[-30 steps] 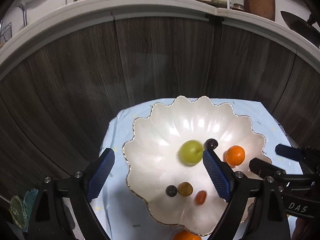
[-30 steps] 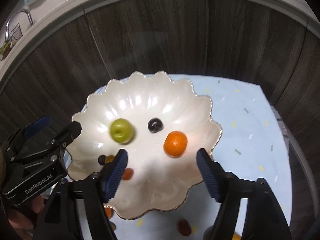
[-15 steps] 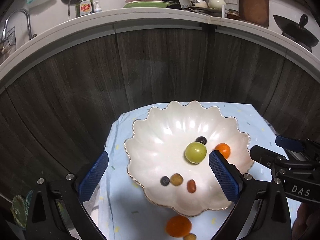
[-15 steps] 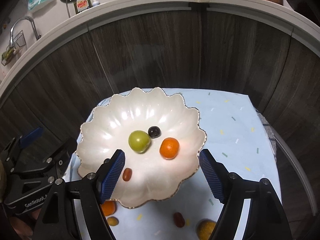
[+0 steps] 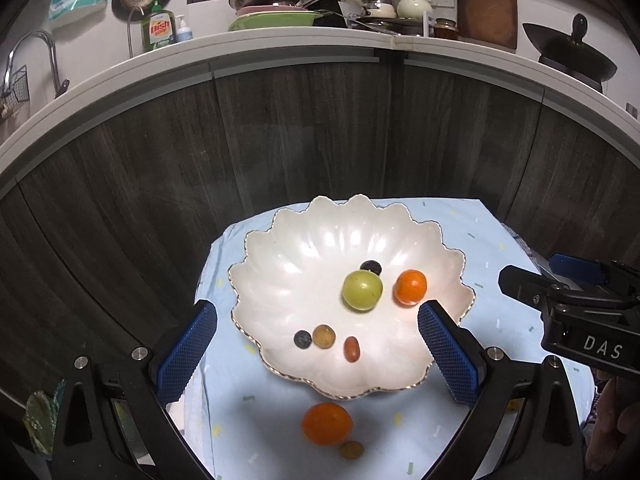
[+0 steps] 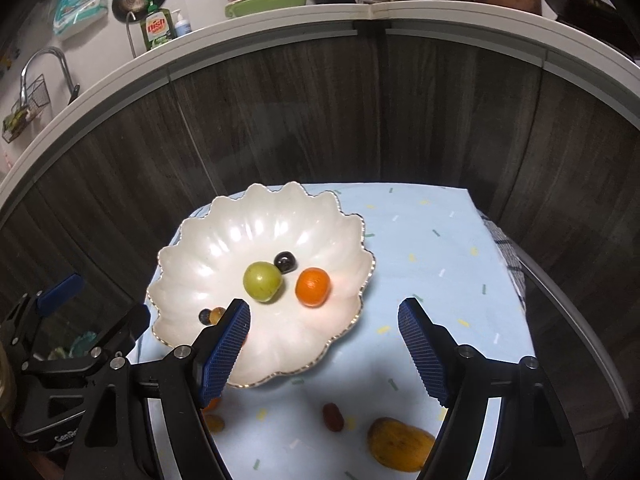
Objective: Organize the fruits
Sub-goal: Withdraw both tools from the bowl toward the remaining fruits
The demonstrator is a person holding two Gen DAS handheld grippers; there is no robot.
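Ahead of the left wrist camera, the left gripper (image 5: 316, 350) hangs with its blue pads spread wide and nothing between them, above the near edge of a scalloped white bowl (image 5: 280, 240) on a light blue cloth (image 5: 492, 240). Inside the bowl lie a green fruit (image 5: 362, 291) touching a dark plum (image 5: 371, 267), an orange (image 5: 410, 287) just beside them, and nearer the camera a dark berry (image 5: 303, 339), a brownish fruit (image 5: 323, 336) and a small red fruit (image 5: 352, 349). On the cloth, in front of the bowl, sit a second orange (image 5: 327, 424) and a small yellow-brown fruit (image 5: 352, 449). The right gripper (image 5: 560, 280) reaches in from the right edge; behind stand dark wood cabinet doors (image 5: 300, 132) under a white counter.

From the right wrist camera, the right gripper (image 6: 324, 350) is likewise wide open and empty, one finger (image 6: 224, 350) covering the bowl's near rim and hiding the small red fruit. Only this view shows a dark red fruit (image 6: 333, 417) and a large yellow-orange fruit (image 6: 400, 444) on the cloth near the camera. The left gripper (image 6: 80, 328) appears at the left.
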